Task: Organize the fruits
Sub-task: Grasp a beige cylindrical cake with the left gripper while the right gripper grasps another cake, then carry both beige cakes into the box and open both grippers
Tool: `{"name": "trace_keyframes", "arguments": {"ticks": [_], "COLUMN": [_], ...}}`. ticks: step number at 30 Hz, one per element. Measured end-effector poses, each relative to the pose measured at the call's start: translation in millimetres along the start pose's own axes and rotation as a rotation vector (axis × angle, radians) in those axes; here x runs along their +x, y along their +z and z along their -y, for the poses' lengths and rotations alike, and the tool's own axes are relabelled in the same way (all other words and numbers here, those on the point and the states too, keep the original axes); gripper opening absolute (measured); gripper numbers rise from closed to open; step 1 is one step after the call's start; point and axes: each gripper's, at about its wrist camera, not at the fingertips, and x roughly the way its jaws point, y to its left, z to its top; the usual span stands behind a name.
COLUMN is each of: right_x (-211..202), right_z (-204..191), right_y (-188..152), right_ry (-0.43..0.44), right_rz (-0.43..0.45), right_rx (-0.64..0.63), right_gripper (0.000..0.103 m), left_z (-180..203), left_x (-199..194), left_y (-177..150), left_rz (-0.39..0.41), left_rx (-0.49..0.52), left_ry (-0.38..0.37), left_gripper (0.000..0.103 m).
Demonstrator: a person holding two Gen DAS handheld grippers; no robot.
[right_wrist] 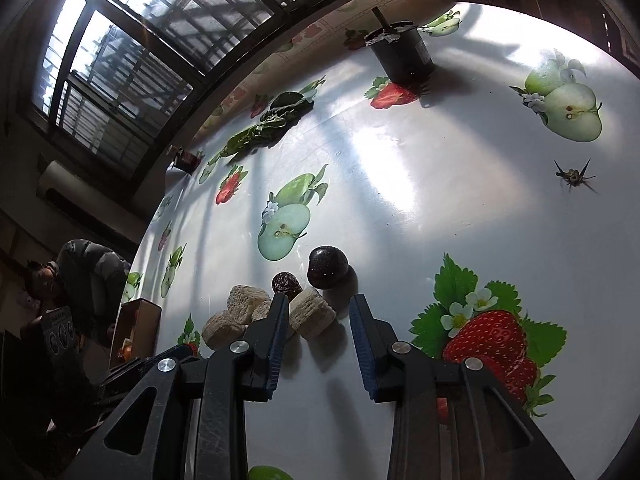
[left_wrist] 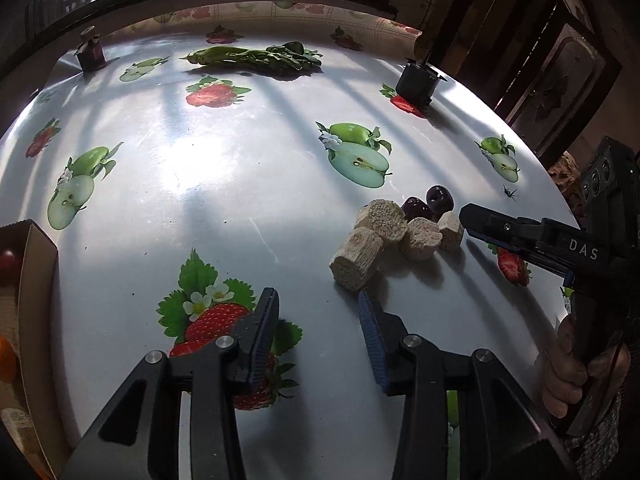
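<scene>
Worktop with fruit-print cover carries a cluster of four pale porous chunks and two dark plums, touching. Cardboard box at its left edge holds more fruit. Left claw hovers narrow and empty just beside the chunks; right claw narrow, nothing gripped, one finger against a chunk.

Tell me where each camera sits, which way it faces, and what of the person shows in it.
Left wrist: rides the left gripper, looking down across the table at the beige chunks; the right gripper and a hand show at right.
Right wrist: rides the right gripper, facing the window; a seated person shows at left.
Shared: beige chunks, dark fruits, leafy greens, black cylinder, cardboard box.
</scene>
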Motion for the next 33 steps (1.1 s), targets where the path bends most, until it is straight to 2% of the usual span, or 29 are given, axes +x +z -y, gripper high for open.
{"name": "trace_keyframes", "arguments": {"ticks": [4, 12, 13, 14, 18, 24, 29, 33], "right_x": [6.3, 18.4, 19.0, 19.6, 21.4, 9.1, 3.7, 2.0], "right_z": [-7.6, -16.1, -16.5, -17.4, -20.5, -22.6, -24.4, -28.9], "right_y": [-1.1, -6.3, -6.7, -7.3, -11.6, -12.3, -13.3, -18.9], "right_ry": [-0.015, -0.040, -0.032, -0.024, 0.026, 0.068, 0.090, 0.091], "right_rz": [0.014, 0.005, 0.001, -0.006, -0.031, 0.008, 0.017, 0.020], "right_rx": [-0.031, -0.070, -0.071, -0.076, -0.075, -0.073, -0.071, -0.077], "right_gripper": [0.034, 0.035, 0.035, 0.035, 0.031, 0.031, 0.031, 0.031], "left_z": [18.1, 36.7, 37.8, 38.4, 31.7, 18.4, 0.9, -34.9], "left_x": [13.9, 28.9, 28.8, 28.3, 21.9, -13.1, -53.1, -88.0], "left_y": [6.7, 11.6, 10.4, 9.4, 8.9, -2.9, -26.0, -51.6], "left_rz": [0.048, 0.078, 0.084, 0.089, 0.085, 0.114, 0.153, 0.180], "left_rx": [0.076, 0.171, 0.180, 0.186, 0.137, 0.063, -0.010, -0.108], "left_ry": [0.048, 0.130, 0.156, 0.174, 0.167, 0.138, 0.119, 0.145], "left_gripper": [0.044, 0.044, 0.038, 0.024, 0.024, 0.024, 0.025, 0.025]}}
